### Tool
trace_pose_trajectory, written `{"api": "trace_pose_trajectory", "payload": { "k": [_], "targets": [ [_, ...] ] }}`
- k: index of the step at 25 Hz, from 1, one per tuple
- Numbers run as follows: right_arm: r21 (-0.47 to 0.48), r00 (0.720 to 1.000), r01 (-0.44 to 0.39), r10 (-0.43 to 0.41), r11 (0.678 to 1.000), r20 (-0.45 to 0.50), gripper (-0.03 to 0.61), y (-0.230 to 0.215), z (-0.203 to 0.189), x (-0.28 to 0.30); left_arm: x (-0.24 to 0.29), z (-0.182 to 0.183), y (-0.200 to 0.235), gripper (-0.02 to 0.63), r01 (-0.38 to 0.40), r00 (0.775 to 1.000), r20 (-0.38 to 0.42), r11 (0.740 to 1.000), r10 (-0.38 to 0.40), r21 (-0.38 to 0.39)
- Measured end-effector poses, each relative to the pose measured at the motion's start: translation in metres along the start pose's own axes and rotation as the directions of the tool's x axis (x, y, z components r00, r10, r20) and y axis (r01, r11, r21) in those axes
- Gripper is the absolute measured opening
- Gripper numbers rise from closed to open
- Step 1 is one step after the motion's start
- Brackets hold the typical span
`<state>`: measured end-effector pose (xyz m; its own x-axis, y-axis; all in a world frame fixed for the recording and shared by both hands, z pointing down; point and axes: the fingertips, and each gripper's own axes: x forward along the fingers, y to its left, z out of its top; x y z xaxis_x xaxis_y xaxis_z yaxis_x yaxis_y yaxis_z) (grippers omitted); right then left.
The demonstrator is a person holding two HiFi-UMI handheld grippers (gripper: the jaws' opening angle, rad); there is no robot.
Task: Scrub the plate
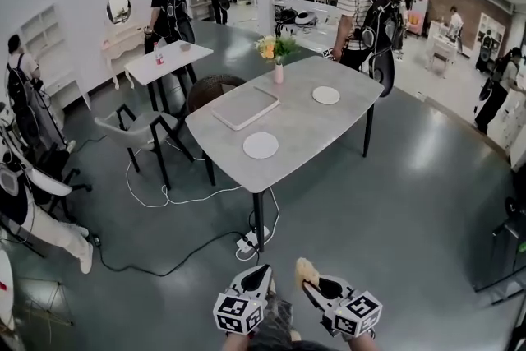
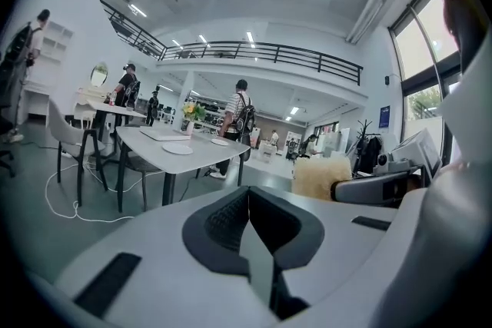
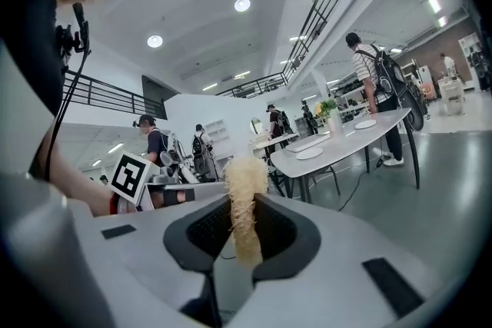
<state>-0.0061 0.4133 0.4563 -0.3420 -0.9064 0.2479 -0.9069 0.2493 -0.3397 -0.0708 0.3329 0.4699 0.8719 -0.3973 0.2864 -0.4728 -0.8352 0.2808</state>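
Two white plates lie on the grey table (image 1: 329,131): the near plate (image 1: 260,145) by the front edge and the far plate (image 1: 326,94) towards the back. Both grippers hang low at my body, well short of the table. My right gripper (image 1: 307,282) is shut on a pale yellow fibrous scrub sponge (image 1: 306,269), which stands up between its jaws (image 3: 244,200). My left gripper (image 1: 261,270) is shut with nothing in it (image 2: 248,200). The near plate (image 2: 177,150) and the sponge (image 2: 320,177) also show in the left gripper view, the plate (image 3: 309,154) in the right gripper view.
A flat grey tray (image 1: 246,107) and a vase of flowers (image 1: 278,62) sit on the table. A power strip with cables (image 1: 253,241) lies on the floor by the table leg. Chairs (image 1: 136,127) stand left; a person with a backpack (image 1: 366,8) stands behind.
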Motion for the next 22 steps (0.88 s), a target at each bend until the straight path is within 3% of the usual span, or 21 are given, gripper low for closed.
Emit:
{"api": "trace_pose_trajectory", "payload": {
  "k": [7, 14, 22],
  "targets": [
    [-0.009, 1.0, -0.006, 0.006, 1.0, -0.021, 0.077, -0.044, 0.027, 0.073, 0.057, 0.034, 0.051, 0.014, 0.036, 0.999, 0.013, 0.999, -0.036, 0.021],
    [-0.053, 0.996, -0.061, 0.057, 0.997, -0.068, 0.077, -0.071, 0.066, 0.15, 0.106, 0.064, 0.114, 0.014, 0.001, 1.0, 0.012, 1.0, -0.001, -0.026],
    [-0.049, 0.995, -0.039, 0.034, 0.998, -0.089, 0.077, -0.107, 0.095, 0.206, 0.151, 0.091, 0.164, 0.014, 0.017, 1.0, 0.0, 0.999, -0.017, -0.044]
  ]
}}
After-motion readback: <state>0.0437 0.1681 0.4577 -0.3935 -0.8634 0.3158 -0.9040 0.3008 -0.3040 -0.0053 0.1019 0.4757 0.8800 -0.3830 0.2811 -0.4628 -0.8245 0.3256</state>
